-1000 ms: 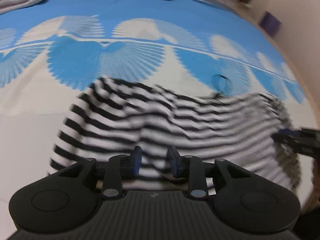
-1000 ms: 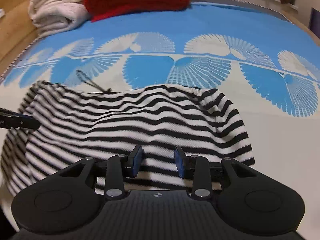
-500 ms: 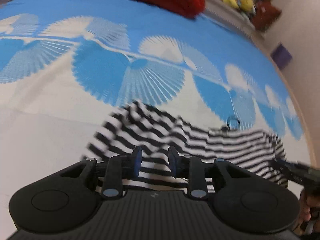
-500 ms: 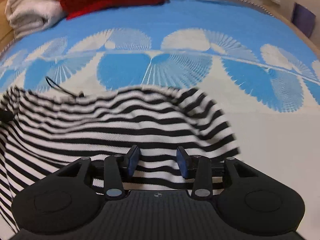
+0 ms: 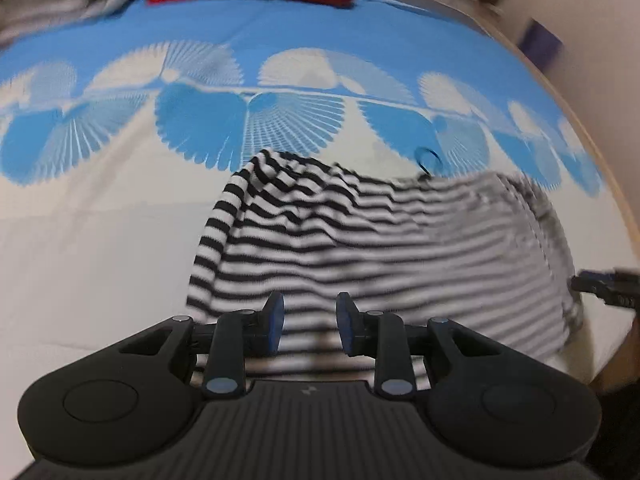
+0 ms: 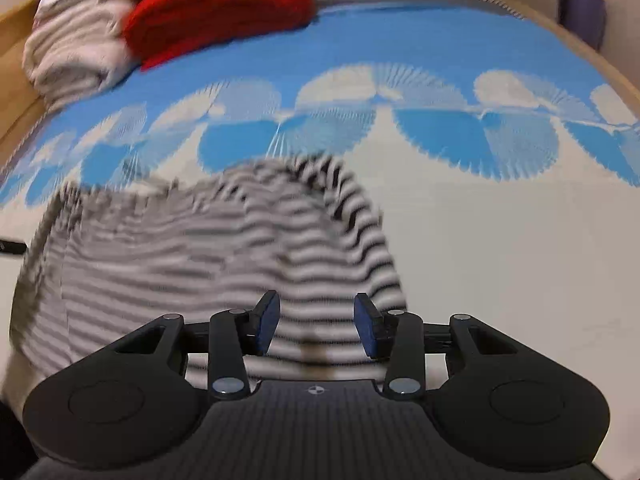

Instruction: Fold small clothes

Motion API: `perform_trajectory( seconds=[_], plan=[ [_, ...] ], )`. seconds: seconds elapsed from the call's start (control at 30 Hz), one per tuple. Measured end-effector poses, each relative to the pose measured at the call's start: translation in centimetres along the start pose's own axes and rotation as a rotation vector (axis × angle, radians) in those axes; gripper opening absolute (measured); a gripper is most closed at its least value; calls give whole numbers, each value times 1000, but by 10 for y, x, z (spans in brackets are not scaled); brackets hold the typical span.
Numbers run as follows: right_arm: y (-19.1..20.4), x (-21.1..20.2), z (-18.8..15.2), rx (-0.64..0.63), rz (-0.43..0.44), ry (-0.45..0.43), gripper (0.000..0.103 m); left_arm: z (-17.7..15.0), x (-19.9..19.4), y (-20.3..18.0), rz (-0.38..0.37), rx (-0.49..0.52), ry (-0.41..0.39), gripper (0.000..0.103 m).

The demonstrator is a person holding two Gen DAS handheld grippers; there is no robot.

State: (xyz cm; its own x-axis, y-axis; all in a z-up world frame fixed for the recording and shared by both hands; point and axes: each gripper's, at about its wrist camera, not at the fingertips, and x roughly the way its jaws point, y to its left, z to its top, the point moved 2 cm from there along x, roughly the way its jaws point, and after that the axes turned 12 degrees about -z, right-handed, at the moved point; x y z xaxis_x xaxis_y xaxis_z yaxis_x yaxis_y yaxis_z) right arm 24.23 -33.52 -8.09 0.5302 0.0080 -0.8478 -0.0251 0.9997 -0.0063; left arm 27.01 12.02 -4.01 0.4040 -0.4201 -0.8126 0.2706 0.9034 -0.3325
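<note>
Compared with one second ago, both cameras have shifted sideways and a little higher, and the black-and-white striped knitted garment now looks more bunched, with its far left corner folded in. The right gripper has its jaws wider than before and they are opening at this moment; the striped cloth is seen under the gap, but the blue pads do not press on it, so I judge it as released. The left gripper stands partly apart too, its pads free of the cloth, holding nothing.

The garment lies on the bed cover, white near the person and blue with white fan shapes further away, just in front of both grippers. It seems that one fold has been laid and both hands let go so the cloth can settle; the strong blur on the stripes makes it hard to say how flat it lies.

At the far edge of the bed there is a red knitted bundle beside a cream folded blanket, both well apart from the garment. A thin dark loop, perhaps a cord, lies at the far edge of the garment and could get caught in the next fold. In the left view the tip of the right gripper is near the garment's right side.
</note>
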Motion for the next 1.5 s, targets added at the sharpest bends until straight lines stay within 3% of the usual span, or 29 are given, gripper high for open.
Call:
perform_trajectory(
  seconds=[0.07,0.17,0.23,0.27,0.33,0.43,0.57,0.63,0.73,0.87,1.0,1.1,1.23,1.5],
  plan=[
    [9,12,-17,-116,-12,91,43,-15,-4,-5,-18,18,4,32],
    [21,23,-36,-293,-118,123,43,-41,20,5,8,21,41,32],
    [18,18,-38,-274,-119,107,43,-58,52,21,127,-7,229,31],
    [14,14,-36,-237,-118,96,43,-60,54,26,174,0,227,32],
    [3,3,-33,-148,-131,60,43,-59,44,28,170,6,177,32],
    [-10,-5,-34,-58,-146,34,43,-60,16,43,139,-84,71,32],
    [-17,13,-51,-95,-221,143,43,-65,-21,66,128,-195,-63,32],
    [-18,15,-57,-111,-253,156,44,-67,-37,75,141,-233,-115,32],
    [-16,-6,-52,-71,-270,41,43,-67,-68,73,158,-224,-230,32],
    [-16,-46,-45,108,-248,-137,43,-74,-123,52,152,-158,-379,36],
    [3,-66,-56,202,-200,-204,44,-88,-154,41,198,-149,-486,45],
    [28,-65,-66,172,-190,-197,44,-92,-152,41,191,-185,-494,45],
    [65,-61,-79,67,-171,-189,44,-90,-145,43,293,-176,-453,45],
    [121,-67,-89,-118,-199,-258,43,-91,-137,53,271,-162,-425,45]
  ],
)
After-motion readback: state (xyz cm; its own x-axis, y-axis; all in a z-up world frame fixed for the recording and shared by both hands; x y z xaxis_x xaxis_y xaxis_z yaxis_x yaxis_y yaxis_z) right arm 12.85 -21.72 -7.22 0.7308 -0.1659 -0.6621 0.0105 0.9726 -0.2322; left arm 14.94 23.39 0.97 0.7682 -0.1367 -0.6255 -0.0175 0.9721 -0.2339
